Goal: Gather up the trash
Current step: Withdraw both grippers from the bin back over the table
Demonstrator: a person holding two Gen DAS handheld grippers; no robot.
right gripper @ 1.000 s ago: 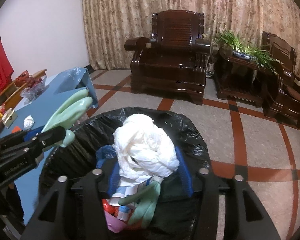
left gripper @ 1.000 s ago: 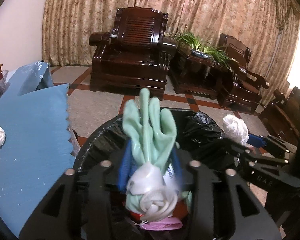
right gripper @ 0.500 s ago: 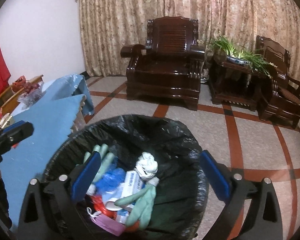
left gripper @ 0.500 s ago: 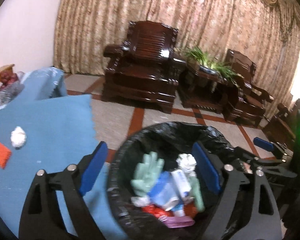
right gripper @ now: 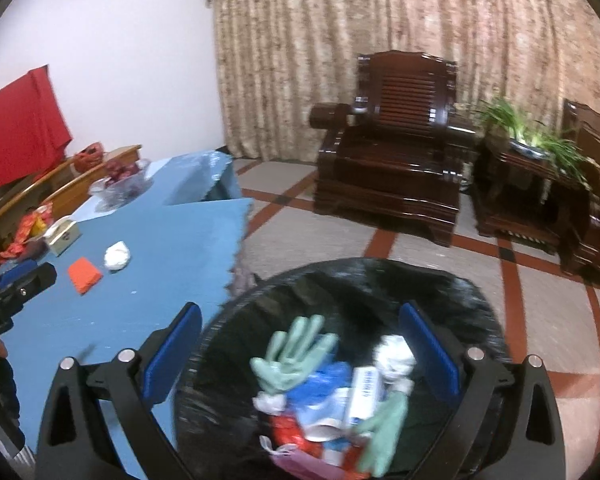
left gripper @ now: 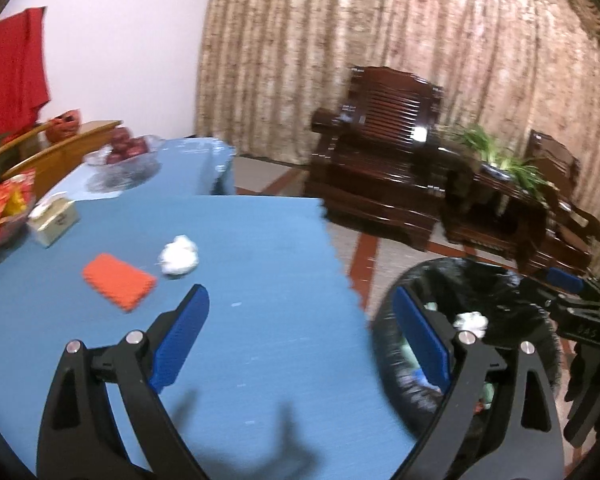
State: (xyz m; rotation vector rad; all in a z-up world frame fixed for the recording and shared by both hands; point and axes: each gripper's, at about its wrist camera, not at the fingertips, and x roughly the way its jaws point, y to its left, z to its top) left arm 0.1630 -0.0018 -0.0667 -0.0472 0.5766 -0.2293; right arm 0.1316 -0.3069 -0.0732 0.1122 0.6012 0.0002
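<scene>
A black-lined trash bin [right gripper: 472, 300] stands by the blue table and holds a green glove [right gripper: 292, 352], a crumpled white paper [right gripper: 394, 356] and other rubbish. My right gripper [right gripper: 300, 352] is open and empty above the bin. My left gripper [left gripper: 300, 332] is open and empty over the blue table [left gripper: 260, 248], with the bin [left gripper: 480, 280] at its right. A crumpled white paper ball [left gripper: 179, 256] and an orange sponge-like pad [left gripper: 118, 280] lie on the table ahead of it; both also show in the right wrist view, the ball [right gripper: 117, 255] and the pad [right gripper: 84, 274].
At the table's far left stand a small tissue box [left gripper: 54, 220], a bowl of red snacks [left gripper: 4, 208] and a glass bowl of fruit [left gripper: 124, 156]. Dark wooden armchairs [right gripper: 392, 140] and a plant [right gripper: 540, 136] stand beyond on the tiled floor.
Both grippers opened and dropped the green glove and the white paper into the bin. The left gripper then swung left over the table; the right one stayed above the bin.
</scene>
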